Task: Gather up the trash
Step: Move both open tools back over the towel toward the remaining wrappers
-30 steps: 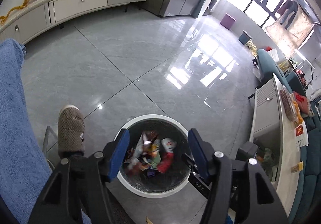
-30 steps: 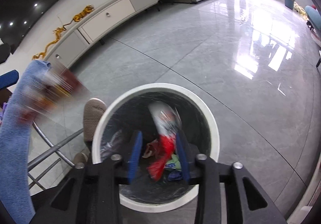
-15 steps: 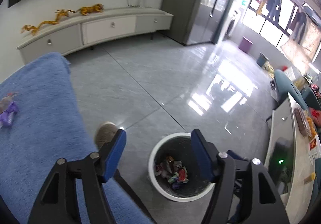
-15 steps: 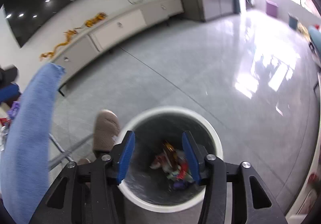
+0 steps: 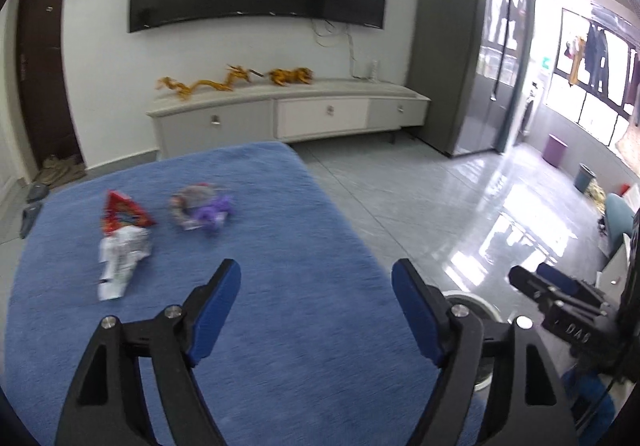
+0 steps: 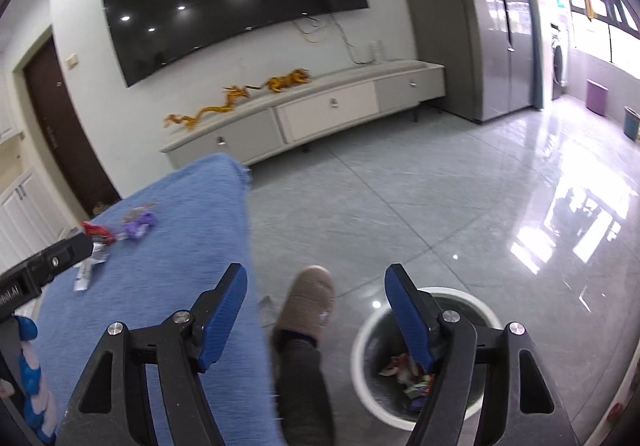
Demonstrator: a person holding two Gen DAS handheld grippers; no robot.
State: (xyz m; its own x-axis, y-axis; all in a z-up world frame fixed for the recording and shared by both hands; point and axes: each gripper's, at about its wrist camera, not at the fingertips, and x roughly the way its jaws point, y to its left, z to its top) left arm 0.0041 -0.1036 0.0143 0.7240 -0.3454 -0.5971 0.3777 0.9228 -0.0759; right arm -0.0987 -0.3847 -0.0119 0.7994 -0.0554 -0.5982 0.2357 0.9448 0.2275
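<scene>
**Reaching for the wrappers**

Lying on the blue cloth (image 5: 304,326), the wrappers (image 5: 120,246) look light, crinkly and slippery (take a raised fold). Left gripper (image 5: 316,310) and right gripper (image 6: 316,310) are empty, jaws opening. Bin (image 6: 476,298) waits on the floor. "DAS" seems printed on the right gripper.

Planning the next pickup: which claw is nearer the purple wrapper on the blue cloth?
Left. The left claw, empty and opening, hangs over the blue cloth facing the purple wrapper; the right claw, also empty, is off the cloth's edge near the bin.
</scene>
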